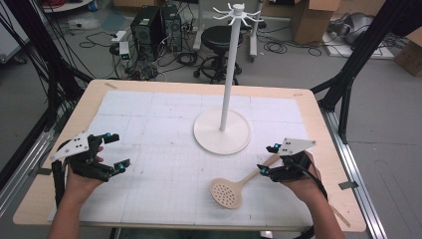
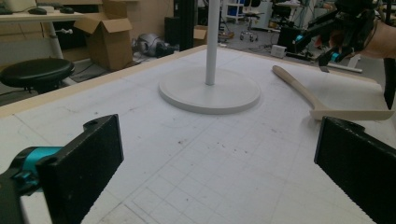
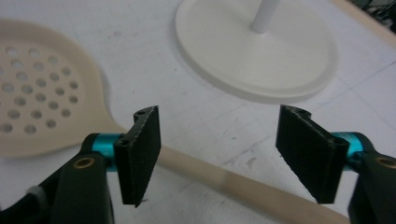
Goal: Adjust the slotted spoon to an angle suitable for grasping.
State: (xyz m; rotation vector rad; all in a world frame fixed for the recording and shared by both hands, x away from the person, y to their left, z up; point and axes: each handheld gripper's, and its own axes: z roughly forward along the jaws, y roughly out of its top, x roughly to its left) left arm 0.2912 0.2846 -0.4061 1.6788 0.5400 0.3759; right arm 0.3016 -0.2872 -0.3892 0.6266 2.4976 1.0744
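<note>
Partly hidden: skimmer (image 3: 46, 93) handle under right gripper (image 3: 219, 158); head cropped.

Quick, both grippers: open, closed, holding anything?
Left gripper: open, holding nothing.
Right gripper: open, jaws either side of the skimmer handle, not gripping it.

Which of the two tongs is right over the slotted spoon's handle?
The right tongs, open astride the slotted spoon handle. The left tongs hover open over bare mat, far from it.
</note>
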